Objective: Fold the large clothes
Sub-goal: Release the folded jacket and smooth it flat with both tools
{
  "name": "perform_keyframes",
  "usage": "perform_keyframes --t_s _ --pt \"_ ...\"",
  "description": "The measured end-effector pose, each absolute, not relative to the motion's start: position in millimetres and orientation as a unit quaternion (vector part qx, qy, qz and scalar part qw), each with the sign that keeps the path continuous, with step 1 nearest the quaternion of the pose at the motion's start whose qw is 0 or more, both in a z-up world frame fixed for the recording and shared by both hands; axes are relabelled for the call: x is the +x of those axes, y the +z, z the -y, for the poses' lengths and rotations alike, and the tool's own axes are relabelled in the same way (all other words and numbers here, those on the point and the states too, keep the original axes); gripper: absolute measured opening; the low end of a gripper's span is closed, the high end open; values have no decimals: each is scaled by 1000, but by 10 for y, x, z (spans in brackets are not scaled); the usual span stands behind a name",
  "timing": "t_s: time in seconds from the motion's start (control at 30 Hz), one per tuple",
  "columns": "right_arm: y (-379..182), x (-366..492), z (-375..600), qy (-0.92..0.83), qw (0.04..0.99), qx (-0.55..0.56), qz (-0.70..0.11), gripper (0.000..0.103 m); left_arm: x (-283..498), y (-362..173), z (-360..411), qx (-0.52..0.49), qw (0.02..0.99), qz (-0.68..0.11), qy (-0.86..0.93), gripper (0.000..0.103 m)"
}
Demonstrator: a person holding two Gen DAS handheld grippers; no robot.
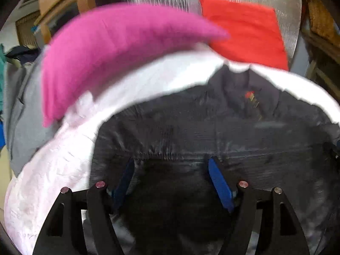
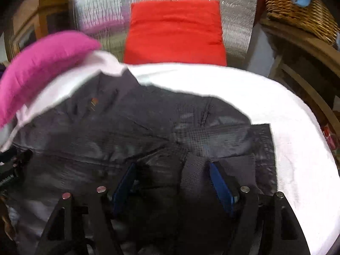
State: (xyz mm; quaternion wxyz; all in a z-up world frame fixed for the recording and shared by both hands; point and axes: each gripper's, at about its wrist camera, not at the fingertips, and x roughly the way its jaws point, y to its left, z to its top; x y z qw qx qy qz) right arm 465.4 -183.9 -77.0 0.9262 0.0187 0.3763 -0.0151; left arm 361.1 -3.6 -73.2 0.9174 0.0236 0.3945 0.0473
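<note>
A dark grey jacket (image 1: 191, 123) lies spread on a white sheet (image 1: 148, 85), collar and small red label toward the far side. My left gripper (image 1: 171, 163) hovers over its near part, blue pads (image 1: 220, 187) wide apart, open, nothing pinched between them. In the right wrist view the same jacket (image 2: 127, 131) shows a folded flap at its right side. My right gripper (image 2: 172, 166) is open above that flap. A raised fold of dark fabric sits between its pads (image 2: 221, 189) without being pressed. A part of the left gripper (image 2: 10, 170) shows at the left edge.
A pink cushion (image 1: 106, 48) and a red cushion (image 1: 244, 31) lie at the far side of the sheet (image 2: 276, 110), against a silver foil wall (image 2: 102, 6). A grey garment (image 1: 21, 116) lies left. A wicker basket (image 2: 297, 6) stands on wooden furniture (image 2: 308, 63) at the right.
</note>
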Motion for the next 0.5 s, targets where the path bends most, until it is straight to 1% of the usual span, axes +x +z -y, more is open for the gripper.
perform_keyframes --t_s 0.07,0.13,0.23,0.33,0.4,0.5 --pt "-572 4508 1721 -1 940 22 -340 77 3450 -580 116 22 931 -362 36 74" --pt "-513 4418 1546 15 946 9 -325 79 3394 -546 269 39 935 -353 22 74" --pt "-742 4424 1405 19 932 -5 -362 79 3418 -733 475 60 925 -375 7 74" --pt "-1047 4478 1333 17 910 -28 -412 79 3481 -1037 586 80 906 -416 15 74" --pt "-1103 4459 1297 15 911 -47 -409 80 3448 -1101 635 94 908 -408 18 74" --pt "-1125 4501 1312 14 909 -36 -415 80 3476 -1100 652 91 906 -412 22 75"
